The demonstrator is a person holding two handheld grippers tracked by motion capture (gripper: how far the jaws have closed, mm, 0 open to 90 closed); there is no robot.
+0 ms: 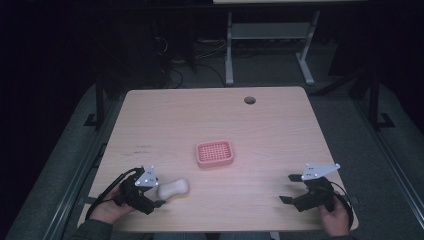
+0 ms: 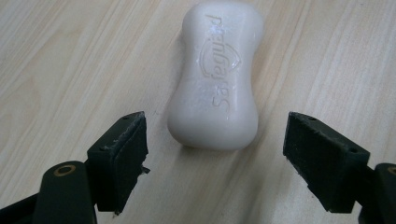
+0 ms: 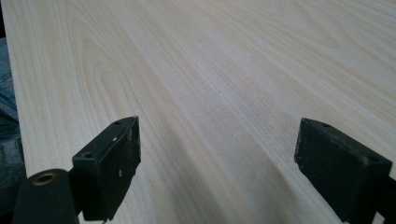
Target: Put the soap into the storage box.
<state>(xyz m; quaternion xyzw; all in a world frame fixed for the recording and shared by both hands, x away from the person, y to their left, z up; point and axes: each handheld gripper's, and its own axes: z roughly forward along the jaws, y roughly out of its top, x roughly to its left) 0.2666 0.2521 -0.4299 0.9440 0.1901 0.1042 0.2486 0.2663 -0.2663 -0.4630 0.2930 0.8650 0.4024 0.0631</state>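
Dark surroundings close in on a pale wooden table (image 1: pixel 215 120) whose grain runs lengthwise; a small round hole (image 1: pixel 249 100) sits near its far edge in the upper middle of the high view, and the legs of another desk (image 1: pixel 268 45) stand on the grey floor beyond. Near the centre of the tabletop rests a pink soap dish (image 1: pixel 215 153) with a gridded top. At the lower left of the high view, a white bar of soap (image 1: pixel 173 188) lies flat on the wood, well apart from the dish and just ahead of the left gripper (image 1: pixel 156 196), which a hand (image 1: pixel 107 209) holds from the bottom edge. In the left gripper view the soap (image 2: pixel 215 77) fills the upper middle, waisted in shape with raised lettering on top, its near end between the two black jaws, which stand wide apart and touch nothing. At the lower right of the high view the right gripper (image 1: pixel 289 189) is held low over bare wood by the other hand (image 1: pixel 336 218); its jaws are likewise spread wide, with only wood grain between them in the right gripper view, and a strip of blue cloth (image 3: pixel 7 112) shows at that view's left edge.
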